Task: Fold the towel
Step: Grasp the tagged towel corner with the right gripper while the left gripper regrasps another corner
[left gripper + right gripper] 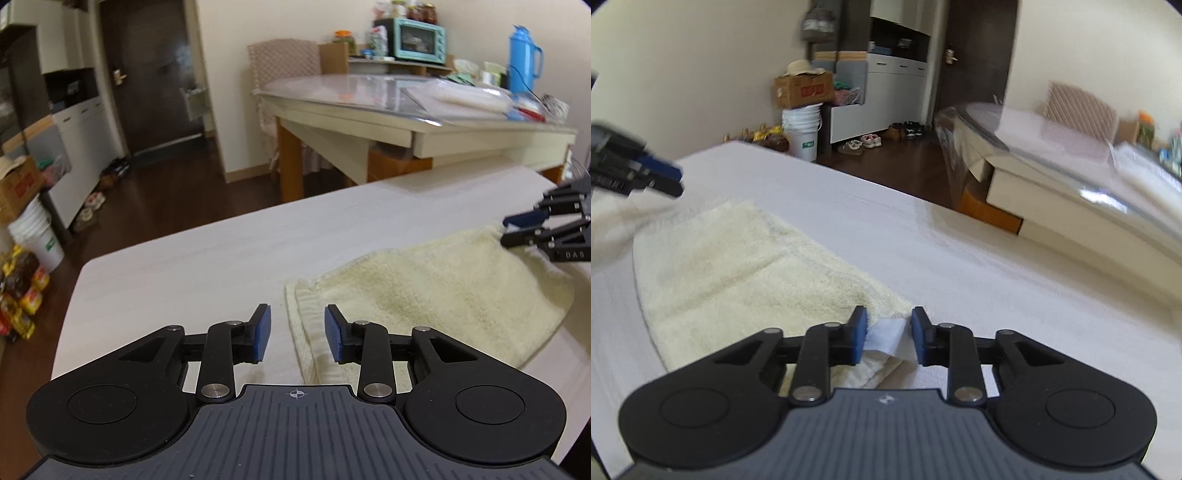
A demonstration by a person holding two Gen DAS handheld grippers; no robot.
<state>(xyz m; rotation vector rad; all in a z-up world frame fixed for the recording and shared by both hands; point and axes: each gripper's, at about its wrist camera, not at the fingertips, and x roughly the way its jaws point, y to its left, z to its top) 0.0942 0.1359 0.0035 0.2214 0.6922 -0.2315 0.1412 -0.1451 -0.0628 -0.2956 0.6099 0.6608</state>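
Observation:
A pale yellow towel point(424, 291) lies folded on the white table point(192, 266). My left gripper point(297, 332) is open, its jaws straddling the towel's near left corner, just above it. In the left wrist view my right gripper point(508, 230) shows at the far right edge of the towel, open. In the right wrist view my right gripper point(888, 334) is open over the towel point(738, 266) corner that carries a white label point(886, 336). My left gripper point(670, 181) shows blurred at the towel's far left end.
A dining table point(388, 110) with a blue thermos point(522, 59) and clutter stands beyond the white table. A chair point(284, 66) is behind it. Buckets point(803, 133), a cardboard box point(803, 90) and shoes point(868, 142) sit on the dark floor.

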